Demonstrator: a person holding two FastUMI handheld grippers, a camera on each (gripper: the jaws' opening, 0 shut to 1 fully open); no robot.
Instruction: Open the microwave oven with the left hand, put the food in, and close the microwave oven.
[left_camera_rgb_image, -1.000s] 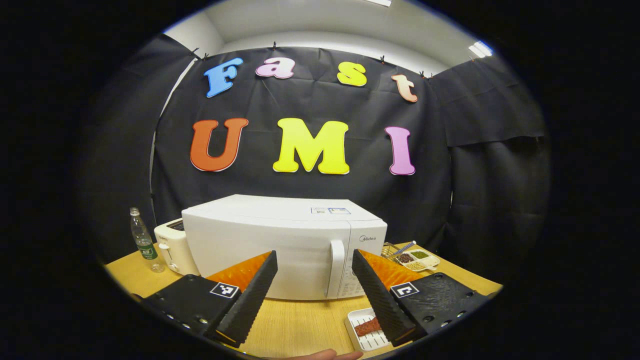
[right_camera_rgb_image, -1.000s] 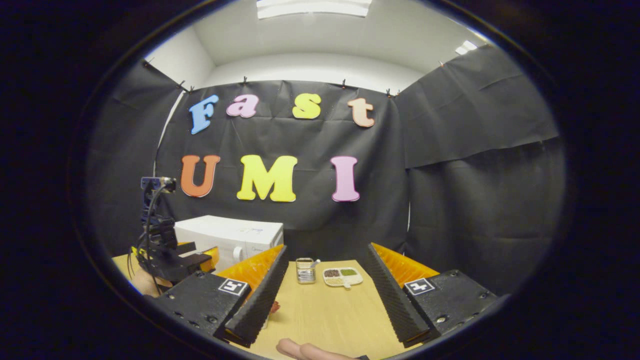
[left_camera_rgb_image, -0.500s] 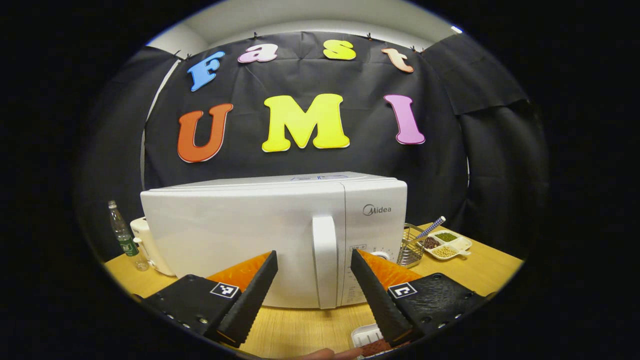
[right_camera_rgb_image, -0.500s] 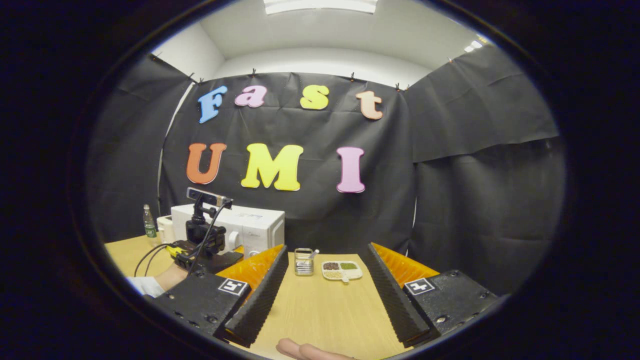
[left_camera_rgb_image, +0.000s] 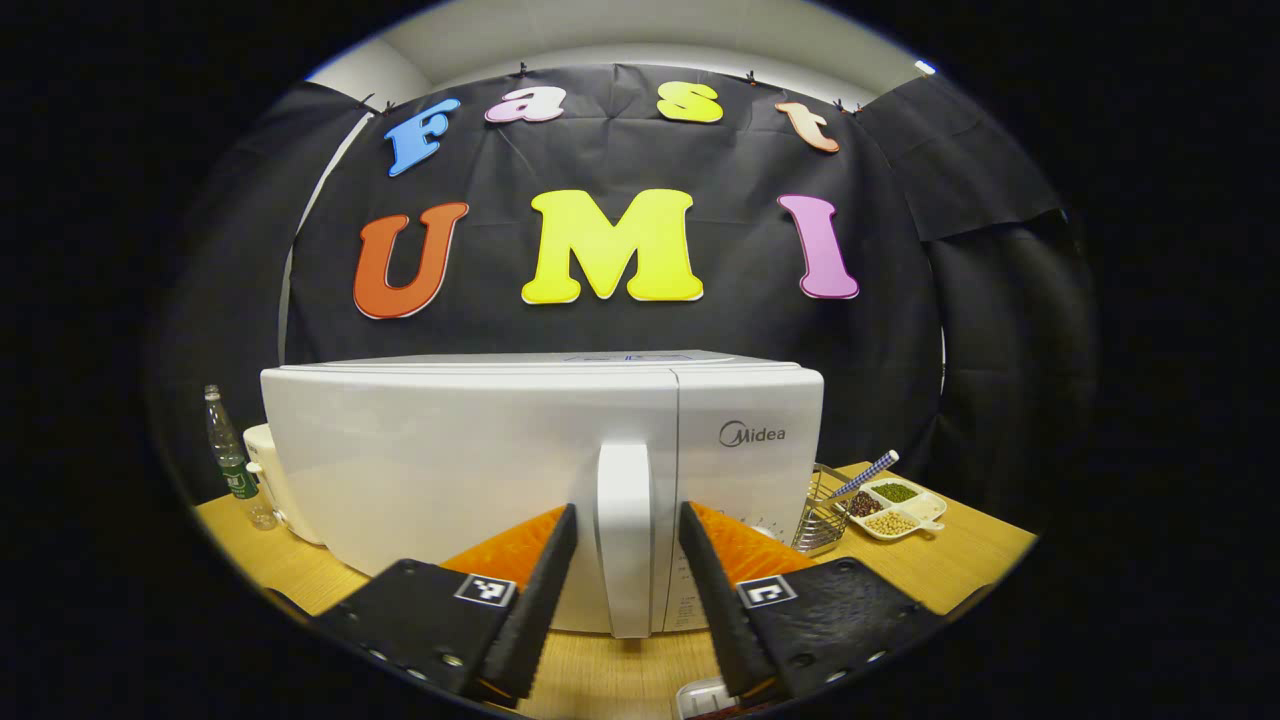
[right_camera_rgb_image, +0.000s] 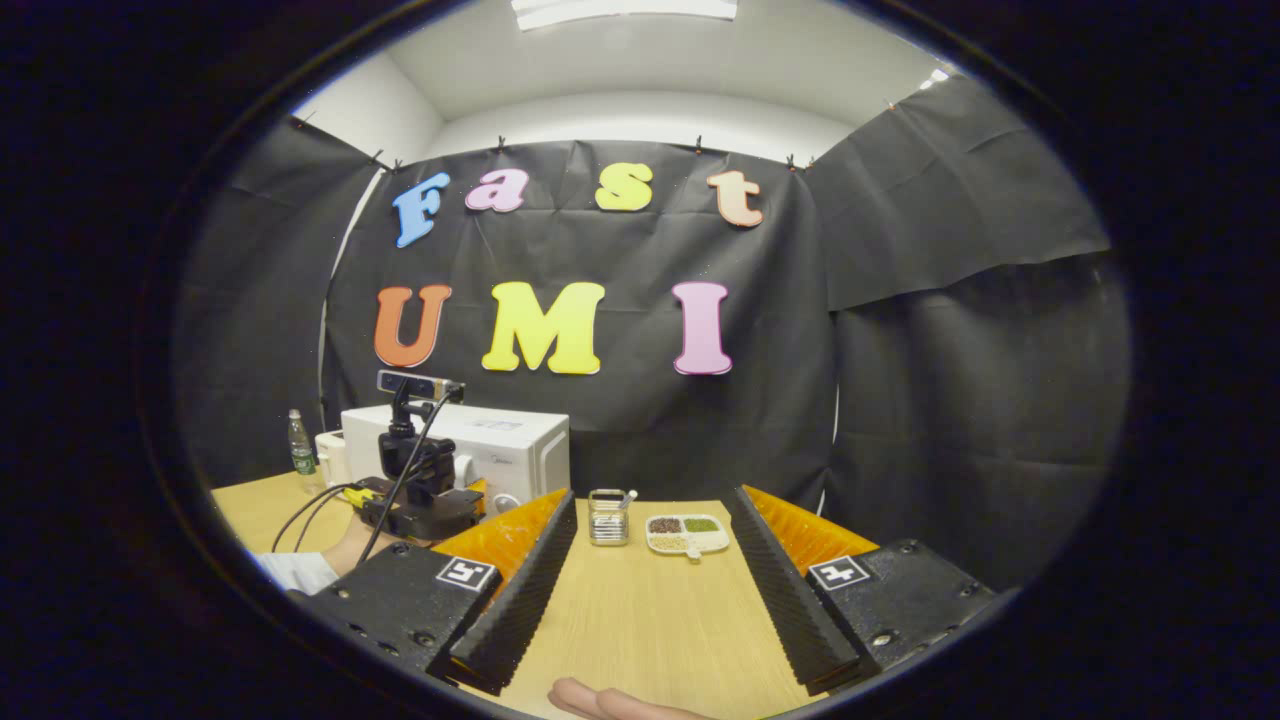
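— Straddling the handle of the shut microwave, the left gripper has one finger on each side, neither visibly pressing.
— And the right gripper?
— Spread wide, holding nothing, above the table. Food tray peeks below the left fingers.

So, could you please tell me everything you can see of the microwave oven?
The microwave oven is a white, glossy box standing upright on the wooden table, door shut. A vertical white handle sits by the door's right edge, beside a control panel. The left gripper straddles the handle, fingers either side with gaps showing. A toaster stands at its left, a wire basket at its right.
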